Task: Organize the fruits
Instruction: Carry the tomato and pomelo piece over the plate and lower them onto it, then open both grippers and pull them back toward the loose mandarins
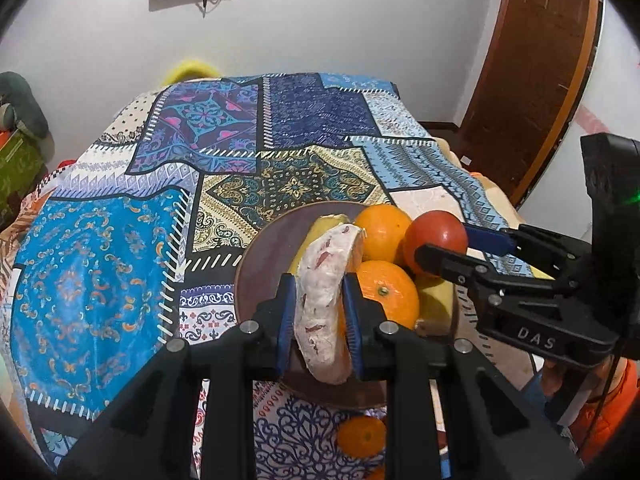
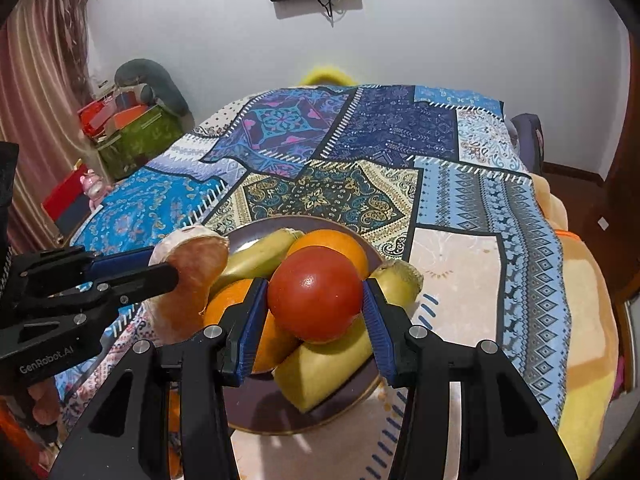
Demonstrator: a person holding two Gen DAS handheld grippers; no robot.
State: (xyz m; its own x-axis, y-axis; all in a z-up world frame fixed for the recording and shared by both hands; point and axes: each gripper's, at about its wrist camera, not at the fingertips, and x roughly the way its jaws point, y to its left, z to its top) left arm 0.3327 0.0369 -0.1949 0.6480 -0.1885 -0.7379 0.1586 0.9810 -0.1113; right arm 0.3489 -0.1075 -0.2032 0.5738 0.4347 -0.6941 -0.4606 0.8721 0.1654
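Your left gripper [image 1: 318,316] is clamped on a curved piece of orange peel [image 1: 326,300], white pith facing its camera, held over the near left rim of the brown plate [image 1: 260,264]. Your right gripper [image 2: 316,312] grips a red tomato [image 2: 316,292] between its blue pads [image 2: 252,320], above the two oranges [image 1: 386,294] and the bananas [image 2: 328,364] piled on that plate. Another orange [image 1: 360,436] lies on the patterned bedspread [image 1: 120,240] by the plate's near edge.
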